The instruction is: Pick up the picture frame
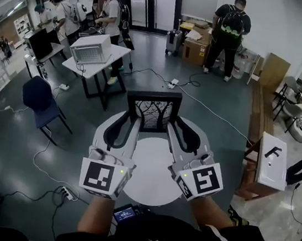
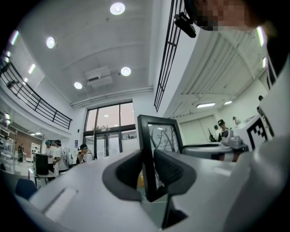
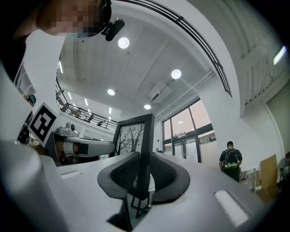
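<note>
The black rectangular picture frame (image 1: 153,111) with a bare-branch print is held upright over the far rim of the smooth round white bench (image 1: 147,186). The left gripper (image 1: 128,121) clamps its left edge and the right gripper (image 1: 177,127) its right edge, with dark ribbed pads.

The picture frame (image 1: 153,112) has a matt black rim and a glossy pane. Left gripper (image 1: 131,117) and right gripper (image 1: 174,125) are smooth pale plastic – pads (image 2: 124,174) dark, ribbed.

picture frame's (image 1: 153,111) lower corners hide between left tongs (image 1: 131,117) and right tongs (image 1: 174,125).
</note>
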Tool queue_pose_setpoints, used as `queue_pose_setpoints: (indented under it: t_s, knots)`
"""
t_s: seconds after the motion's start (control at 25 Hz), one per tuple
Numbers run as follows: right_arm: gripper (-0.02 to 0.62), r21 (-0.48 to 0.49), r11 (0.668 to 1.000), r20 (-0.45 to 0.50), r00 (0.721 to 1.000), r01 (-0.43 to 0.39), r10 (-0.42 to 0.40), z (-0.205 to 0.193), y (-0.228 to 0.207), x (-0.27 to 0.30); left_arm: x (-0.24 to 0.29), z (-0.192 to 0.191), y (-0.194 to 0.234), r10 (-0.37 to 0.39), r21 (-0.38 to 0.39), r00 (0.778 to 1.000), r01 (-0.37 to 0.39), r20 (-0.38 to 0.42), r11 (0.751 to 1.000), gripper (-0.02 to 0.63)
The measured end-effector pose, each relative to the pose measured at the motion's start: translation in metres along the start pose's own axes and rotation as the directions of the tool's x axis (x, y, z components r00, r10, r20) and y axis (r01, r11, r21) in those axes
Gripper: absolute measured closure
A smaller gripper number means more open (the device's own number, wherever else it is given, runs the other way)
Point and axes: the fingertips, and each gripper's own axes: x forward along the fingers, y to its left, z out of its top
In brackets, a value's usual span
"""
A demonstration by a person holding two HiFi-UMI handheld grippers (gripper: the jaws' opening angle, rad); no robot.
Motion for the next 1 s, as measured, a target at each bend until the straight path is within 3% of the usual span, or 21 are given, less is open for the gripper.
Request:
queue_pose_setpoints:
  t_s: [0.52, 0.8, 1.0]
  knots:
    - [0.525, 0.096, 0.994, 0.052, 0.997, 0.045, -0.05, 0.036, -0.008, -0.132, -0.063, 0.037, -0.121, -0.024, 0.069, 1.0, 0.025, -0.017, 0.997, 0.522]
    - [0.525, 0.164, 0.985, 0.066, 0.996, 0.051, -0.063, 0.036, -0.009, -0.159, -0.074, 0.047, -0.146, -0.039, 0.1, 0.999, 0.039, -0.001, 0.994, 0.522]
    - [0.525, 0.132, 0.99, 0.047, 0.998, 0.039, -0.046, 0.037, 0.001, -0.171, -0.084, 0.041, -0.146, -0.026, 0.052, 0.999, 0.025, 0.023, 0.998, 0.52]
